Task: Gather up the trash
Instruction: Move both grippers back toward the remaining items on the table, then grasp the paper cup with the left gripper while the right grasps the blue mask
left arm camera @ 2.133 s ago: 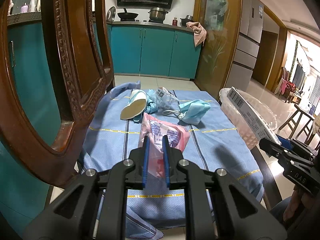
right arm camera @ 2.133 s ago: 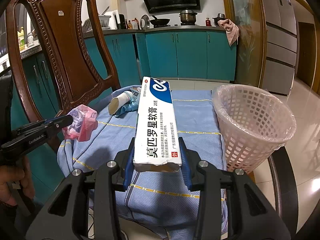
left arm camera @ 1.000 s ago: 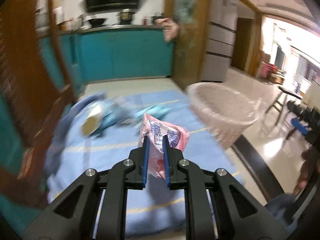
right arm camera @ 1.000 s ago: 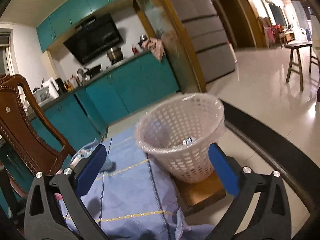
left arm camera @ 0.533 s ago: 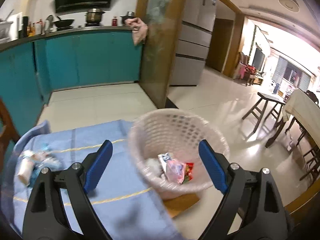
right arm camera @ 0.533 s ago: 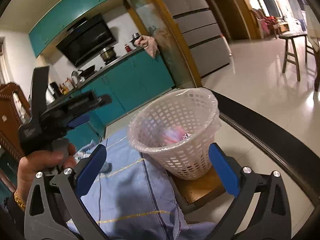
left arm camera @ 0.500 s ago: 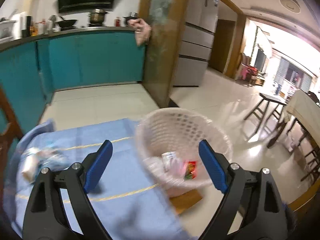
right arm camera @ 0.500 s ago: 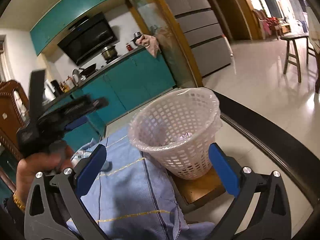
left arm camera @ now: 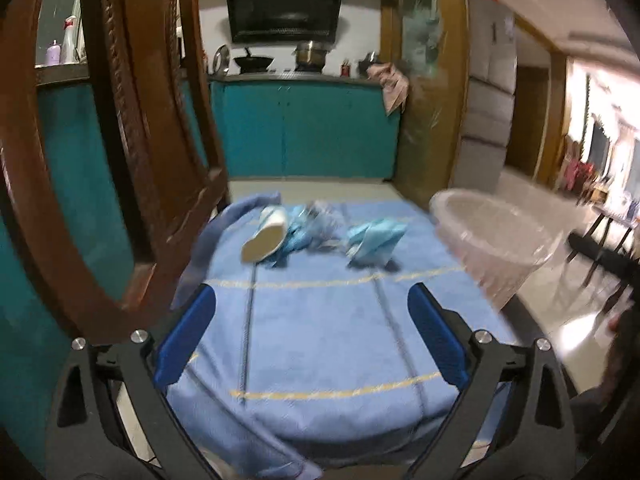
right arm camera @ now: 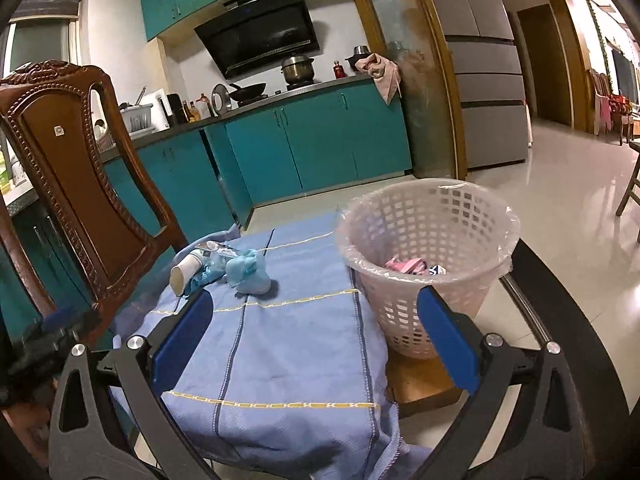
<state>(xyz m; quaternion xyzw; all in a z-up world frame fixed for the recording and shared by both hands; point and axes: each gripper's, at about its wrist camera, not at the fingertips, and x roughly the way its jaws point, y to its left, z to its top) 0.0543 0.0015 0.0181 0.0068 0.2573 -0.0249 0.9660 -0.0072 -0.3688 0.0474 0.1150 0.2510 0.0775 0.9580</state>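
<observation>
On the blue striped cloth covering the counter (right arm camera: 280, 344), a crushed white paper cup (left arm camera: 265, 239), crumpled clear wrappers (left arm camera: 320, 224) and a light-blue face mask (left arm camera: 374, 239) are still waiting. The left tool (left arm camera: 312, 338), jaws just opened, and the right tool (right arm camera: 314, 334) are both gaping wide, carrying nothing. Only the right wrist view is showing pink packaging (right arm camera: 404, 266) lying inside the white lined plastic basket (right arm camera: 428, 216).

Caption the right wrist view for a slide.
Open right gripper above blue cloth; white lined plastic basket holds pink wrapper; crumpled blue mask awaits.
</observation>
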